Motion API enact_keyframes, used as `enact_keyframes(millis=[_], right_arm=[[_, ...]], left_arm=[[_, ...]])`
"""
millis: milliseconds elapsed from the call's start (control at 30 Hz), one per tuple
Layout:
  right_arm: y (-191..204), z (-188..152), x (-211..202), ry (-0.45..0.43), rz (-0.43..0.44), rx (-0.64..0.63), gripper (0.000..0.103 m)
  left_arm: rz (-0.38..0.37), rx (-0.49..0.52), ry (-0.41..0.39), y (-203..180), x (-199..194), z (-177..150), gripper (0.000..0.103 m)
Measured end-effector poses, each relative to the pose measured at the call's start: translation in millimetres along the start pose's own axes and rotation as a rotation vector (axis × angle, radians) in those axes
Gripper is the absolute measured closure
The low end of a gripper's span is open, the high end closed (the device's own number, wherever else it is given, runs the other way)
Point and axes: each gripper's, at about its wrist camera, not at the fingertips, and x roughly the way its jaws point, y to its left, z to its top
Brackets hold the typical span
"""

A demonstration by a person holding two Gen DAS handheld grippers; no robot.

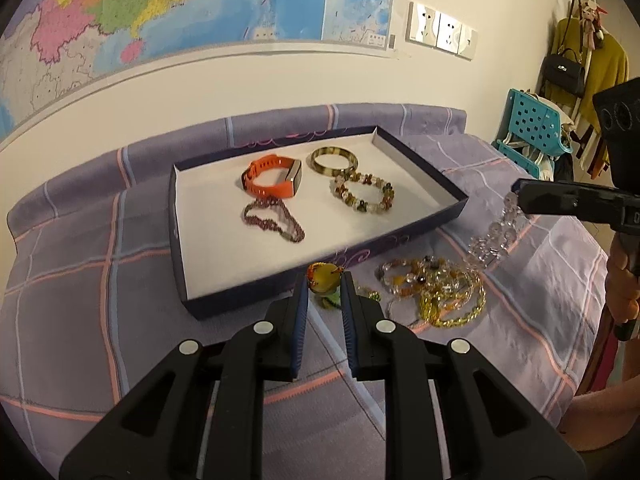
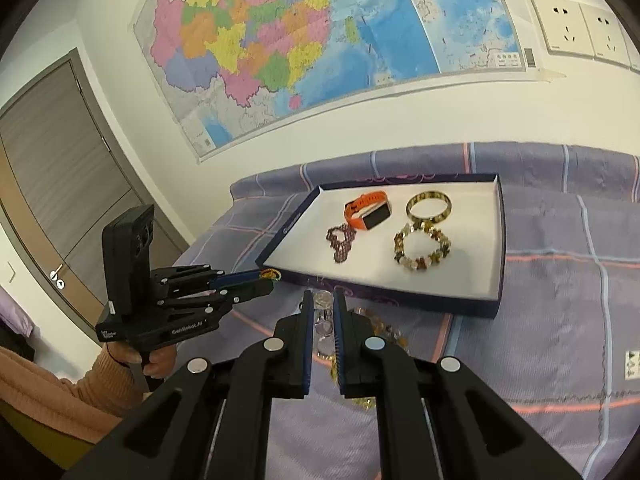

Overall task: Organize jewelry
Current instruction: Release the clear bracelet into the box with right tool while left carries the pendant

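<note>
Tilted downward, the left gripper (image 1: 325, 280) pinches a yellow-green pendant (image 1: 323, 280); the right gripper (image 2: 323, 300) clamps a clear crystal-bead bracelet (image 1: 494, 236). Ahead: navy shallow box's near wall (image 1: 312, 280), white floor open.

The left wrist camera looks forward and down along its black two-finger left gripper (image 1: 325, 280), close above the purple plaid bedspread (image 1: 80, 280); the right wrist camera sits to its right, similarly angled; both share the shallow dark-blue cardboard tray (image 1: 420, 172) (image 2: 500, 240), the colourful wall map (image 1: 160, 8) (image 2: 280, 40) beyond, and each other's gripper.
</note>
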Motion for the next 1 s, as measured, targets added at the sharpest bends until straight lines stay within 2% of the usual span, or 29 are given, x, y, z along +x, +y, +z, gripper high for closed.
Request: enact_keyframes(millis=[367,633,1000], right_arm=[[-13.8,23.3,10.5,-0.019,0.021,0.033,0.095],[-27.9,41.5,24.9,-0.027,-0.001,0.06,0.095],[-44.9,61.9,53.3,-0.02,-0.034,0.081,0.095]], left_arm=[[-0.004,-0.001,-0.01,2.8,6.2,15.0,0.086],[-0.004,-0.015,-0.017,8.2,14.4,26.9,0.086],[0.013,-0.022,0.012,16.6,40.2,41.4,0.086]])
